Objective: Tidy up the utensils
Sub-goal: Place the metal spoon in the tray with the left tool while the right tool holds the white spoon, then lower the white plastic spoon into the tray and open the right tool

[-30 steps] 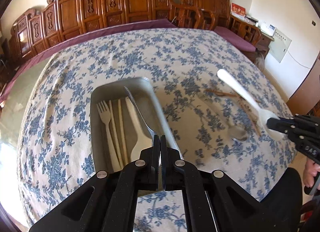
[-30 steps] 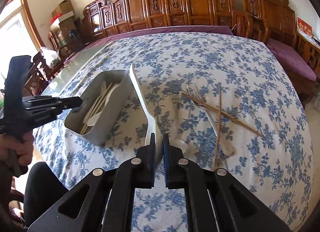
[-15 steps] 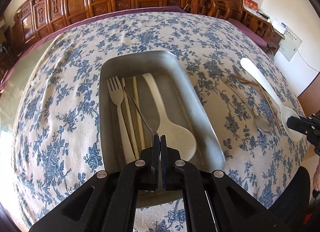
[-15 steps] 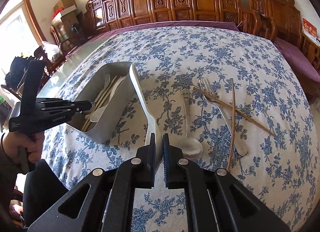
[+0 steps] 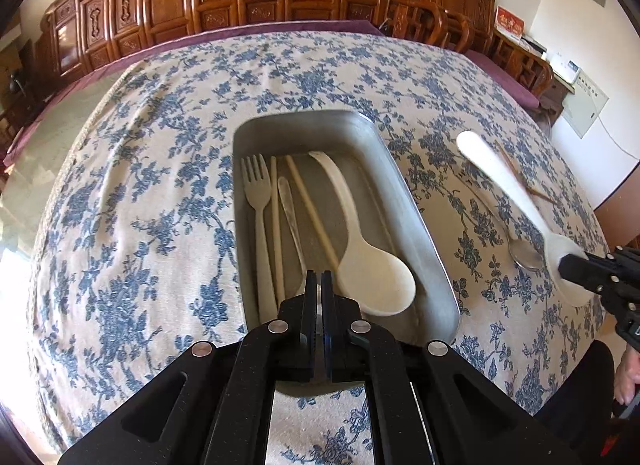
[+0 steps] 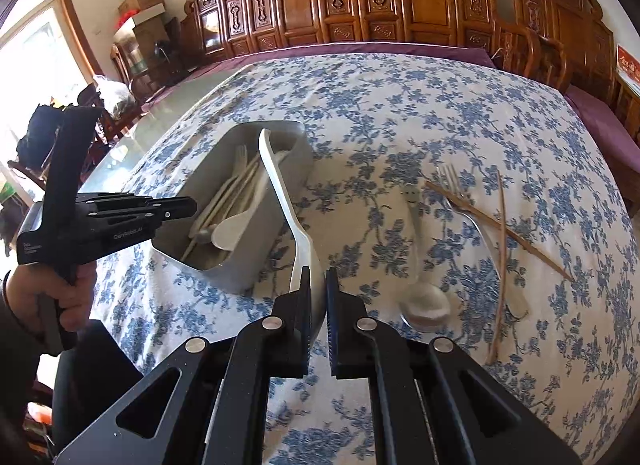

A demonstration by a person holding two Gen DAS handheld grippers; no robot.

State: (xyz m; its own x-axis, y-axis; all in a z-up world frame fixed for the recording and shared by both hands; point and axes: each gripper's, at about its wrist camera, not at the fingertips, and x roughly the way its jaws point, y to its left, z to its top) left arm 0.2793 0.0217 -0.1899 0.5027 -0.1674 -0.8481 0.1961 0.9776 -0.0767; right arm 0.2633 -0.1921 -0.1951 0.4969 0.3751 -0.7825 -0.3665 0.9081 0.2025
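A metal tray [image 5: 416, 217] on the flowered cloth holds a cream fork [image 5: 256, 201], cream chopsticks [image 5: 312, 213] and a cream spoon [image 5: 372, 273]. My left gripper [image 5: 319, 285] hangs over the tray's near end, shut on a thin metal utensil [image 5: 289, 205] whose free end slants down among the cream pieces. My right gripper [image 6: 318, 285] is shut on the bowl of a long white spoon [image 6: 280, 193]; its handle reaches over the tray [image 6: 256, 249]. The left gripper [image 6: 176, 207] shows at the tray's left side. The right gripper [image 5: 580, 269] and white spoon [image 5: 504, 189] show right of the tray.
On the cloth right of the tray lie a metal spoon [image 6: 426, 305], a metal fork [image 6: 464, 205] and two brown chopsticks [image 6: 500, 257]. Carved wooden chairs [image 6: 420, 5] line the table's far side. A hand [image 6: 24, 293] holds the left gripper past the near edge.
My left gripper has come forward and down, lowering the metal utensil into the tray. The right gripper has carried the white spoon leftward until its handle overlaps the tray.
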